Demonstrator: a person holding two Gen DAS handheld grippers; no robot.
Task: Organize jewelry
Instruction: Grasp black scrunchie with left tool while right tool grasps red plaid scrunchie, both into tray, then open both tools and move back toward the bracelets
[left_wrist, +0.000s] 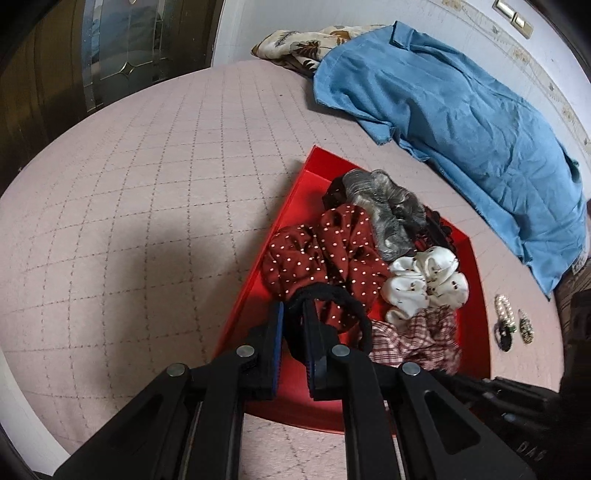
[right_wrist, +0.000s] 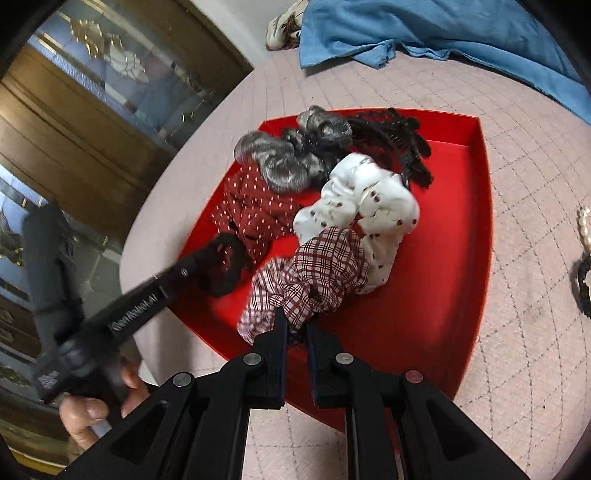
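Since the black hair tie (left_wrist: 332, 299) pinched in the left gripper (left_wrist: 293, 314) over the red box (left_wrist: 476, 280) is judged light, soft and stretchy, its thick band is best held, while the right gripper (right_wrist: 295, 328) is closed on the plaid scrunchie (right_wrist: 310, 284) inside, and "GenRobot.AI" is read on the left gripper's side.

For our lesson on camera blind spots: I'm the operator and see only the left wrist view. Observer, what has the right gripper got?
Observer: The right gripper pinches the near edge of the plaid scrunchie, inside the red box.
Operator: What lies beyond the grey scrunchie?
Observer: A black toothed hair clip, toward the box's far side.
Operator: What holds the left gripper?
Observer: A bare hand, wrapped around its handle.
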